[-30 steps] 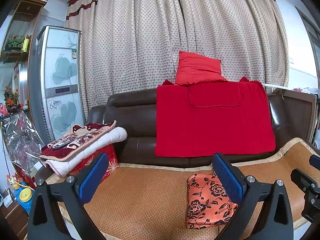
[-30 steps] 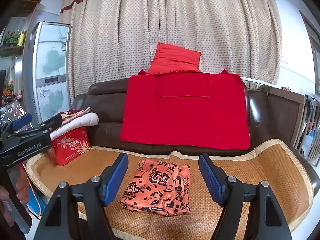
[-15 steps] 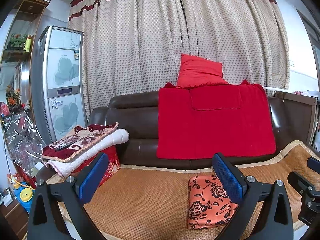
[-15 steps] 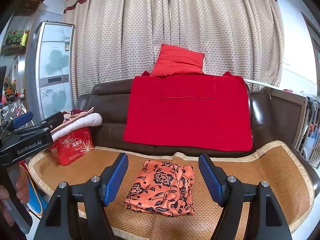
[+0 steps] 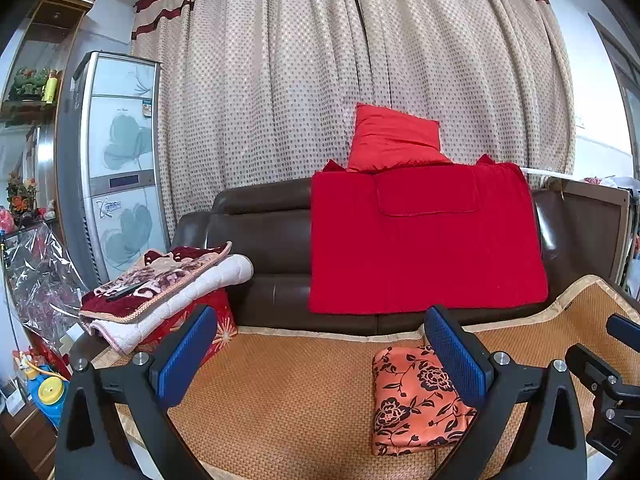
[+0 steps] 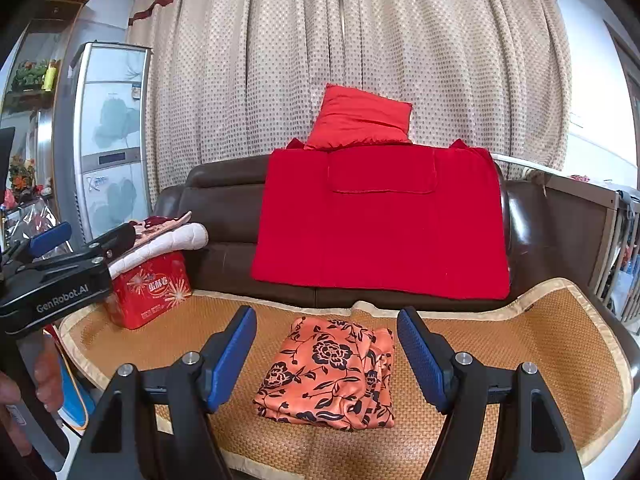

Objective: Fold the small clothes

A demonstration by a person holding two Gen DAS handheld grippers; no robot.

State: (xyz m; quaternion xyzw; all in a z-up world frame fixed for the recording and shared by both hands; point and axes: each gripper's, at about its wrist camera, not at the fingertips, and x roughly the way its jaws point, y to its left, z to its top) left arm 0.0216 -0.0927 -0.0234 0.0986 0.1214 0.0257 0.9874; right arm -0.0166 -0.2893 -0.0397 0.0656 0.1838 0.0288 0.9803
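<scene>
Nearest the cameras, the right gripper is spread wide with nothing between its blue pads, and the left gripper is likewise released and empty. Just beyond them the orange floral garment lies folded into a compact rectangle on the woven rattan mat, black rose and vine prints on top, layered edges bunched along its right side. It sits framed between the right gripper's fingers, apart from them. Farther left on the mat stands a red gift box under folded blankets. Behind, a red throw drapes the brown leather sofa, with a red pillow on top against dotted curtains.
</scene>
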